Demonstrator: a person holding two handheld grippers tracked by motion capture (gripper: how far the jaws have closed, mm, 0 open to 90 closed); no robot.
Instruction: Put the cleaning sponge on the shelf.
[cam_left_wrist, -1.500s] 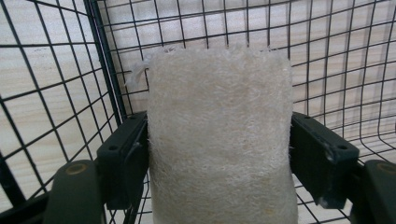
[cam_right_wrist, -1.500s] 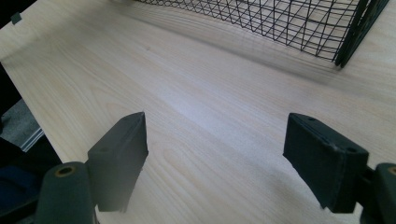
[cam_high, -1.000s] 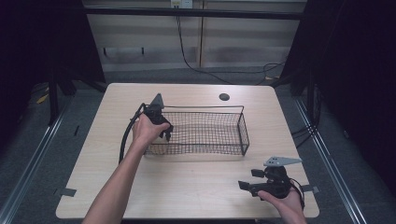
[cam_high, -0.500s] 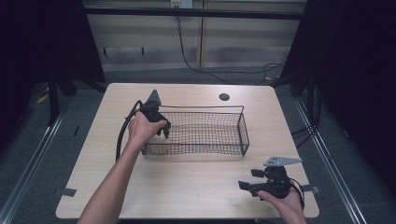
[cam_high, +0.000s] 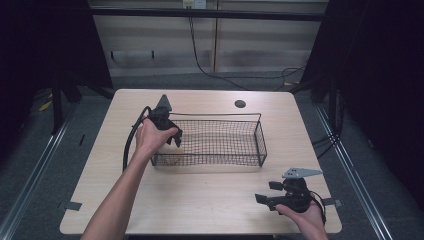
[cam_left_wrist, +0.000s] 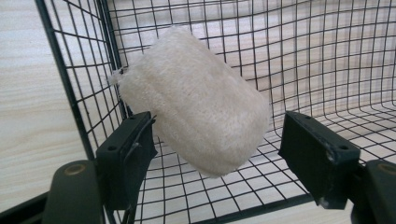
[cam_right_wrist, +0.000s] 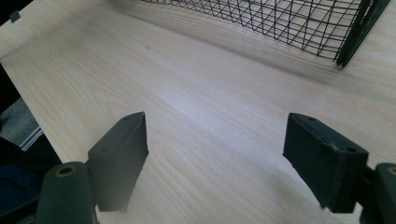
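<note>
Left gripper view, left tool (cam_left_wrist: 215, 154) half-closed, straddling loofah (cam_left_wrist: 196, 98)

Bright tabletop, dark surroundings, sharp close-ups with bent edges.
In the high view light falls from above on the pale table (cam_high: 200, 195), while the floor and both sides sink into near black; that picture is soft and slightly grainy. The wire basket (cam_high: 260, 142) throws only a faint shadow. In the right gripper view a mild sheen lies across the wood, and the basket's wires curve toward the frame edges. The sponge (cam_left_wrist: 196, 107) is evenly lit and crisp.
</note>
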